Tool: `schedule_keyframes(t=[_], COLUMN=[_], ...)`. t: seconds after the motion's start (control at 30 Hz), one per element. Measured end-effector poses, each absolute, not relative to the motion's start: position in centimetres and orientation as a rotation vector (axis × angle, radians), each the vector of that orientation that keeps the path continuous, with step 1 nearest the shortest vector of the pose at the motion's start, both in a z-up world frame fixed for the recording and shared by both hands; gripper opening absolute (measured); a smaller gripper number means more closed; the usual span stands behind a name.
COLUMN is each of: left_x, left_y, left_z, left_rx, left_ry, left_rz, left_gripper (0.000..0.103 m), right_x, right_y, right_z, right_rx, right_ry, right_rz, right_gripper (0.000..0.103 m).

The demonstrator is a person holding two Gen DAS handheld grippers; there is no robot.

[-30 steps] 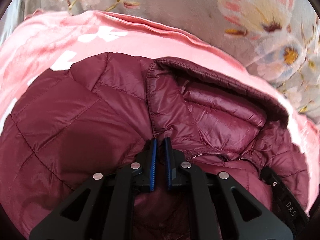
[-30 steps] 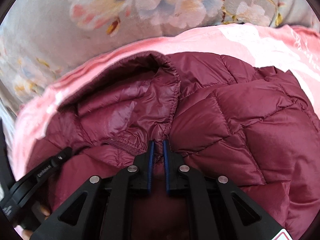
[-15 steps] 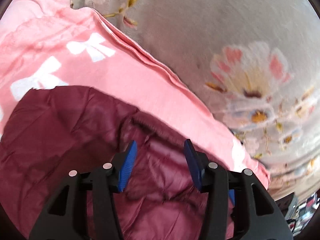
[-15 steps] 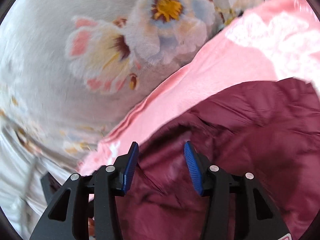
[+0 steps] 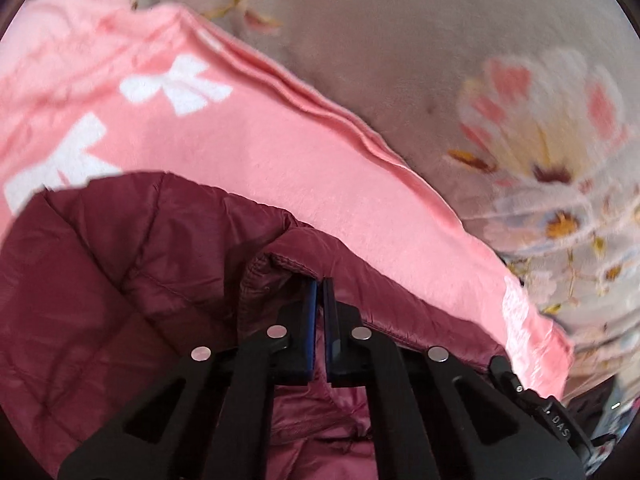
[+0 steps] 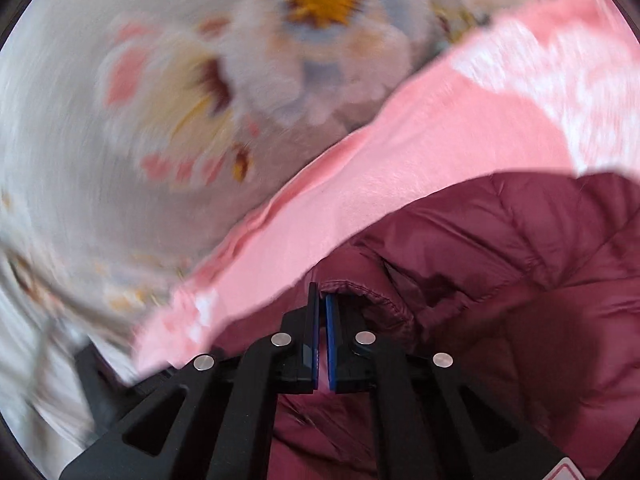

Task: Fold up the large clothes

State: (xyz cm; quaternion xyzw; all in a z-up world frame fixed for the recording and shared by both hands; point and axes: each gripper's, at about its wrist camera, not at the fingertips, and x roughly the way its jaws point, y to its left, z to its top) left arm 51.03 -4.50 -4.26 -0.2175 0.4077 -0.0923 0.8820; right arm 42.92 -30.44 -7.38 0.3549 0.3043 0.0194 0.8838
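The left gripper has its two blue-padded fingers pressed nearly together on the stitched rim of the hood of a maroon quilted jacket, a fold of the shiny fabric pinched between them. The jacket fills the near left of the view, its puffy panels creased and bunched around the black finger arms. Under it lies a pink blanket with white bow shapes, its layered edge running diagonally from far left toward near right. Beyond that edge spreads a grey bedsheet printed with pale flowers. At the near right, part of another black tool shows just beside the jacket's edge.
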Motion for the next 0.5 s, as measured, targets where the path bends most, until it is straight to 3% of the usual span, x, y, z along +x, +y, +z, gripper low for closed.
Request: schedule_keyframes(t=[0.13, 0.5], left_x=[48.8, 49.5], left_y=[-4.9, -6.0], left_z=[-3.5, -9.1], left_rx=[-0.363, -0.284], left_ry=[0.799, 0.887], left_rz=[-0.209, -0.134], left_gripper=[0.001, 0.002], right_x=[42.1, 44.1], right_y=[-28.7, -27.6], right_z=[-7.2, -11.2], right_rx=[0.535, 0.403], right_ry=[0.682, 0.798], right_rz=[-0.009, -0.098], right_gripper=[0.003, 0.002])
